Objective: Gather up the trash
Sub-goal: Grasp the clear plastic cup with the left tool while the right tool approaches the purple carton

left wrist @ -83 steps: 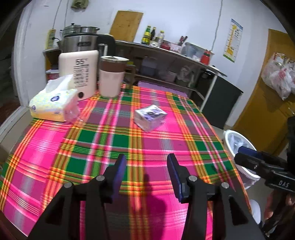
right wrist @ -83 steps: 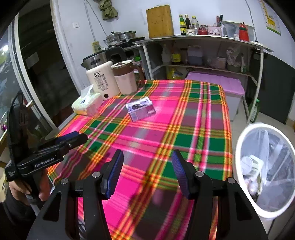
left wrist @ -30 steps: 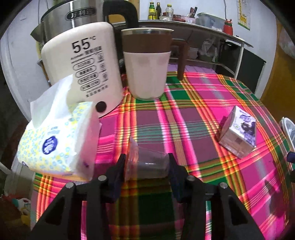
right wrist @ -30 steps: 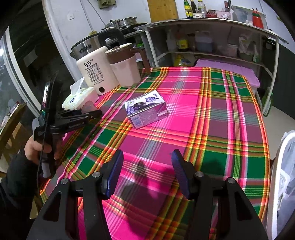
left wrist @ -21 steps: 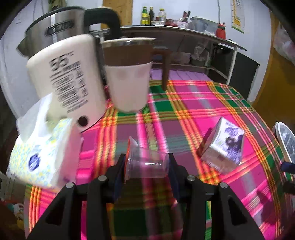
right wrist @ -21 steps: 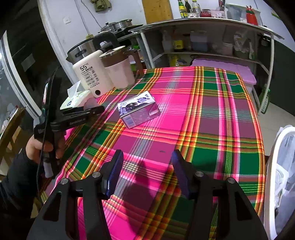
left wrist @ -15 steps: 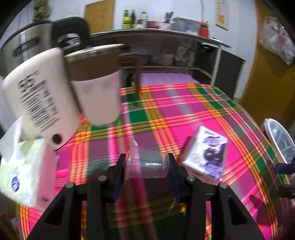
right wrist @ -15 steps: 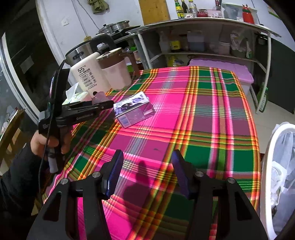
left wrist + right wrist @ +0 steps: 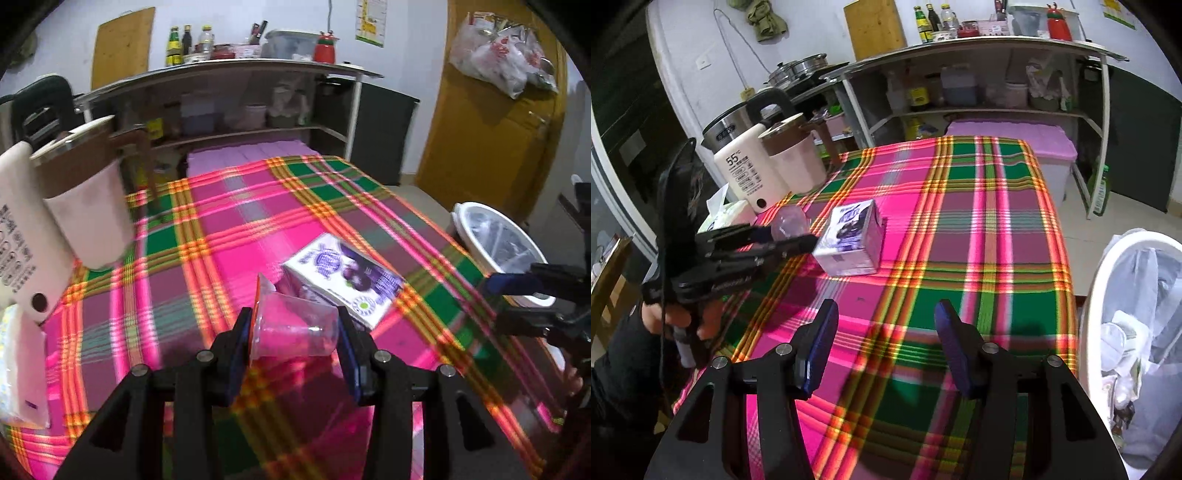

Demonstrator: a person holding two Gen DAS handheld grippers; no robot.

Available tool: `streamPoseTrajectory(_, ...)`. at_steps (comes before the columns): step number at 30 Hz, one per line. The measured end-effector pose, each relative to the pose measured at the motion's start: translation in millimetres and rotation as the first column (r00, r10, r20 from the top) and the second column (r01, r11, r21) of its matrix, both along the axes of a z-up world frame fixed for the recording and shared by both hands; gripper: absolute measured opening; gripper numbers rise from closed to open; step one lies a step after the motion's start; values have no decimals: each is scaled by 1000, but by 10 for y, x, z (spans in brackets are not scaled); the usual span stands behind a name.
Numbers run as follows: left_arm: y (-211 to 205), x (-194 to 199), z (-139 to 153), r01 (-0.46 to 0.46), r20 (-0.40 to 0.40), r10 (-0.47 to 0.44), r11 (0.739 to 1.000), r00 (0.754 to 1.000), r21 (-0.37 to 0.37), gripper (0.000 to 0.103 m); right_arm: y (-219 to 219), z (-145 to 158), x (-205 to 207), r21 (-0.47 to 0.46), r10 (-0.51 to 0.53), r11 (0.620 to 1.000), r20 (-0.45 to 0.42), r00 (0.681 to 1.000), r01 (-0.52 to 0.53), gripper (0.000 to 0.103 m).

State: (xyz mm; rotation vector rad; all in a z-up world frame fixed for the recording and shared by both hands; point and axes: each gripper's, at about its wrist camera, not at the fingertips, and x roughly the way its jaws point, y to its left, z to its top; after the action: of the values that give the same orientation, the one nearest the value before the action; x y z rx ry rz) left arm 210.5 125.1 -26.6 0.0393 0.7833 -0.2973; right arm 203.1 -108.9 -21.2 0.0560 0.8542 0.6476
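Left gripper (image 9: 295,332): clenched on clear plastic cup (image 9: 295,326), held sideways above the plaid cloth. Purple-and-white rectangular carton (image 9: 341,282): just beyond those jaws. Right gripper (image 9: 884,341): jaws spread, empty.

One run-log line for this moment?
left gripper: shut on clear plastic cup, lifted | right gripper: open, empty | milk carton: on table | bin: beside table

carton (image 9: 851,236) on table (image 9: 997,258) | kettle (image 9: 750,177) behind | bin (image 9: 1137,332) right
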Motion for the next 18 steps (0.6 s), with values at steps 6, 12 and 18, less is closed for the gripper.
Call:
streamPoseTrajectory(6,-97,-96,-4,-11,-6,11,1000,1000,-10,45,-39,41,-3,-10,-6,1000,18,1000,6,55)
streamPoseTrajectory(12,37,-256,70,-94,15,95,995,995,-20,45,163,16,73,-49,55,997,44,998,-53,55)
streamPoseTrajectory(18,208,-407,100,-162,23,164,986,986,-48,45,441,-10,189,-98,117,989,73,990,-110,56)
